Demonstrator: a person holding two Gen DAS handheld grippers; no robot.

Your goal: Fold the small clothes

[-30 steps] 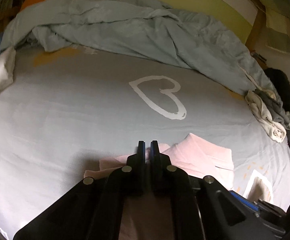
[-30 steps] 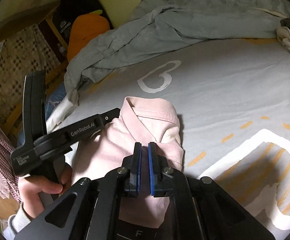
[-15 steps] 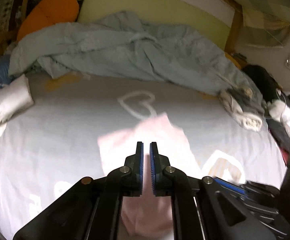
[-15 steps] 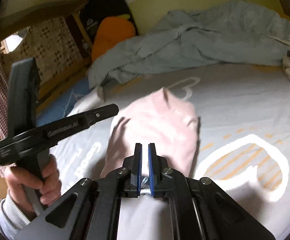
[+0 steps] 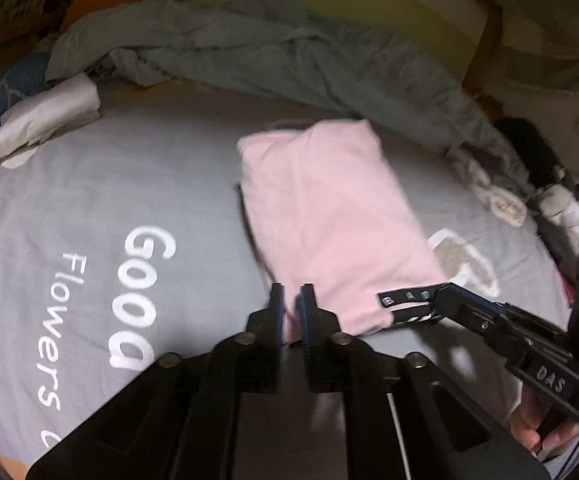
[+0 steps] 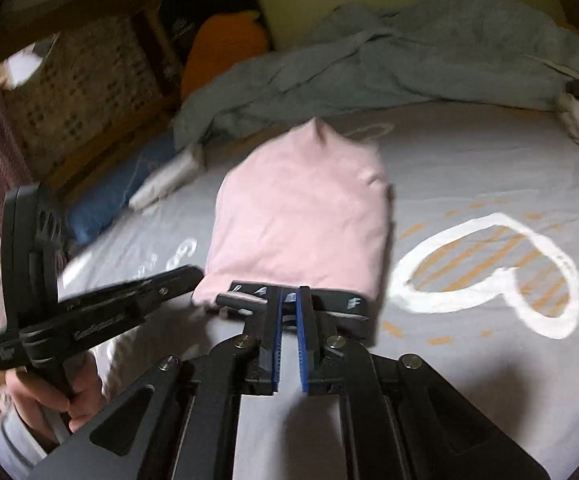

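Grey printed bed point(image 5: 101, 200) bearing a folded pink garment point(image 5: 329, 220), a crumpled grey-green blanket point(image 5: 273, 56), a folded white cloth point(image 5: 45, 120) and bunched clothes point(image 5: 501, 200).

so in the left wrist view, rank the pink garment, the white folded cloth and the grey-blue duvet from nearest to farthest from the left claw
1. pink garment: directly ahead of the left claw, its near edge between the fingers.
2. white folded cloth: far left on the sheet.
3. grey-blue duvet: heaped along the back of the bed.
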